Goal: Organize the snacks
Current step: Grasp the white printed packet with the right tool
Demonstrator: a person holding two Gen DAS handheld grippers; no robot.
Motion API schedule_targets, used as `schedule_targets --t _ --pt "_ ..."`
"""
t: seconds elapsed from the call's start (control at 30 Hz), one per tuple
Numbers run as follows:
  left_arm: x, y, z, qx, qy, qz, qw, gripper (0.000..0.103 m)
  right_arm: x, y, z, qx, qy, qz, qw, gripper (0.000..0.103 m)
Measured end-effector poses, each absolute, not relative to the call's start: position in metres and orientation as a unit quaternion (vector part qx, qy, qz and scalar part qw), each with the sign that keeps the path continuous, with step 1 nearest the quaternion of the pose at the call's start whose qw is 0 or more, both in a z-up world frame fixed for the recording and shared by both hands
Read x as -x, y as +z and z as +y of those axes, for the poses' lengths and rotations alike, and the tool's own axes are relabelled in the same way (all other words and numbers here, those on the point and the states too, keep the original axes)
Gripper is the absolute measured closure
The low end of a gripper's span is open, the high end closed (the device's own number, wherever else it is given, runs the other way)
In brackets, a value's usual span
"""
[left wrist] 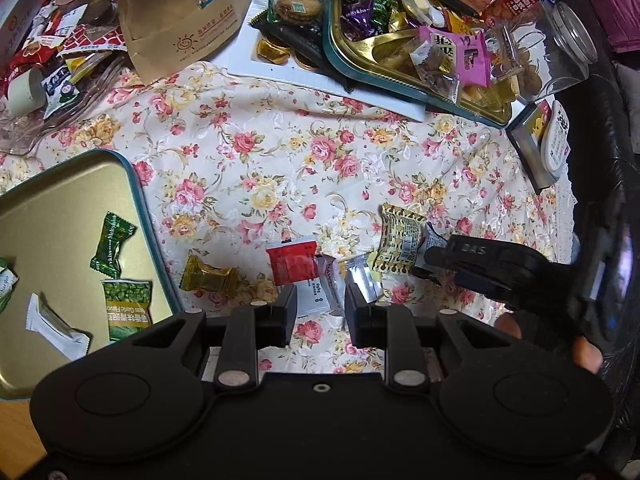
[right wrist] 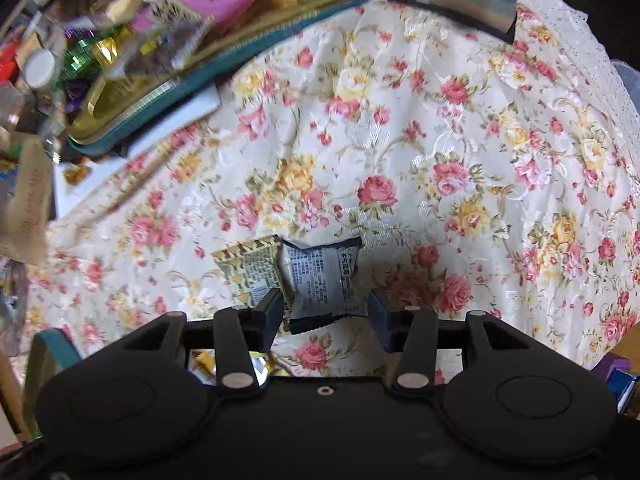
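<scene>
My left gripper (left wrist: 320,312) part open over a white packet (left wrist: 320,294) on the floral tabletop (left wrist: 280,152), holding nothing, my right gripper (right wrist: 325,320) part open astride a grey packet (right wrist: 320,276), not pinching it, gold tray (left wrist: 60,240) at left holding sorted sweets

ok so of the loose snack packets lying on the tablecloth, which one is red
The red packet, square and flat, lying just beyond the left hand-held gripper. To its left is the gold-wrapped candy; the white packet is beside it on the right.

Gold tray (right wrist: 132,92) contents motion-blurred, green pea packet (left wrist: 124,312) half-hidden — gripper body covers it
</scene>
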State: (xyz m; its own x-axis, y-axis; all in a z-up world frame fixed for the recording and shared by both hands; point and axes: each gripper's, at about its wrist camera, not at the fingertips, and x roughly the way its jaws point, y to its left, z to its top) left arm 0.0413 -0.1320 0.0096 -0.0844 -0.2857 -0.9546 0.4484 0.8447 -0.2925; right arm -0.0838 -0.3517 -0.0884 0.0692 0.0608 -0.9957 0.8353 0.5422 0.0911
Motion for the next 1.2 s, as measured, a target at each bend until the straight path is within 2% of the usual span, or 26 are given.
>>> schedule_targets --t 0.27,0.47,0.7,0.87,1.03,1.2 --pt "-0.051 0.015 -0.117 -0.039 -0.266 0.681 0.682 0.069 0.077 -0.111 -0.350 -0.355 -0.329 0.626 0.611 0.054" --pt "-0.053 0.016 -0.115 -0.035 -0.267 0.678 0.684 0.069 0.075 -0.116 -0.349 -0.364 -0.313 0.635 0.606 0.063" --pt "-0.054 0.015 -0.120 -0.037 -0.260 0.677 0.688 0.069 0.090 -0.082 -0.364 -0.411 -0.284 0.613 0.612 0.069" --pt "-0.046 0.010 -0.143 -0.060 -0.261 0.674 0.689 0.069 0.104 -0.048 -0.375 -0.443 -0.259 0.592 0.622 0.069" --pt "-0.028 -0.001 -0.175 -0.097 -0.274 0.671 0.682 0.069 0.112 -0.026 -0.373 -0.422 -0.251 0.592 0.639 0.069" --pt "-0.014 -0.010 -0.203 -0.116 -0.286 0.667 0.678 0.069 0.121 -0.029 -0.376 -0.420 -0.247 0.599 0.635 0.069"
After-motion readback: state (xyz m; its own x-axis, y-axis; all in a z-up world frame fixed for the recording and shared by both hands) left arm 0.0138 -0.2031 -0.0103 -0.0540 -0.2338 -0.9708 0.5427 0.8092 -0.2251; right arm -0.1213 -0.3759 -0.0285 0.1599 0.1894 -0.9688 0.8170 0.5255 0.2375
